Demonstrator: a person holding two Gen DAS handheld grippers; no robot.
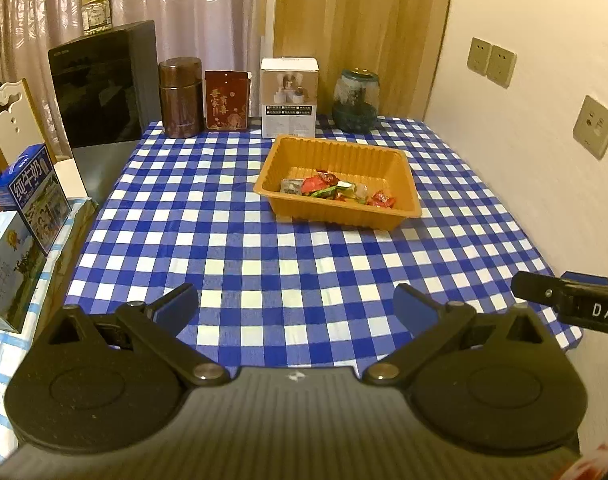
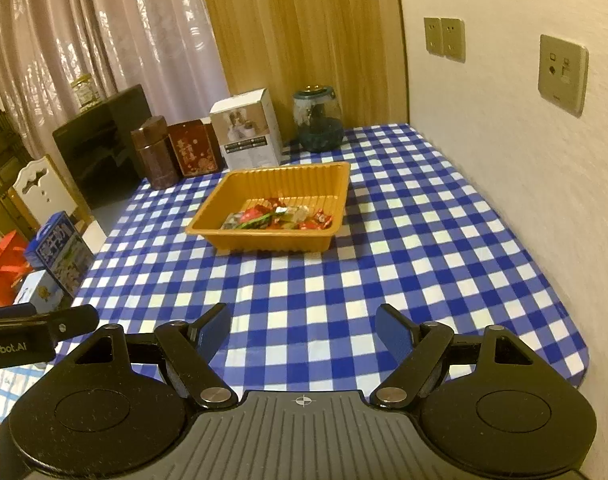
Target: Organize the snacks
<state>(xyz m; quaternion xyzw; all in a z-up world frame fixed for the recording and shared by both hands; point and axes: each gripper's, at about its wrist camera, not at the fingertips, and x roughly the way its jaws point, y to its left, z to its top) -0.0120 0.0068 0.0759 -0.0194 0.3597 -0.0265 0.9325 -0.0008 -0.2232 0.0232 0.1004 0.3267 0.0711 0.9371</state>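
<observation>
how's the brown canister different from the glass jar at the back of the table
The brown canister is opaque, a straight-sided cylinder with a matching brown lid; the glass jar is see-through, rounded and bulging, with dark contents low inside. The canister stands taller and at the left end of the back row, next to the red tin; the jar is squatter and at the right end, beside the white box. Both stand upright on the checked cloth.

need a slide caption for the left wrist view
Open left gripper hovers over the blue checked tablecloth, facing an orange tray holding wrapped snacks.
</observation>
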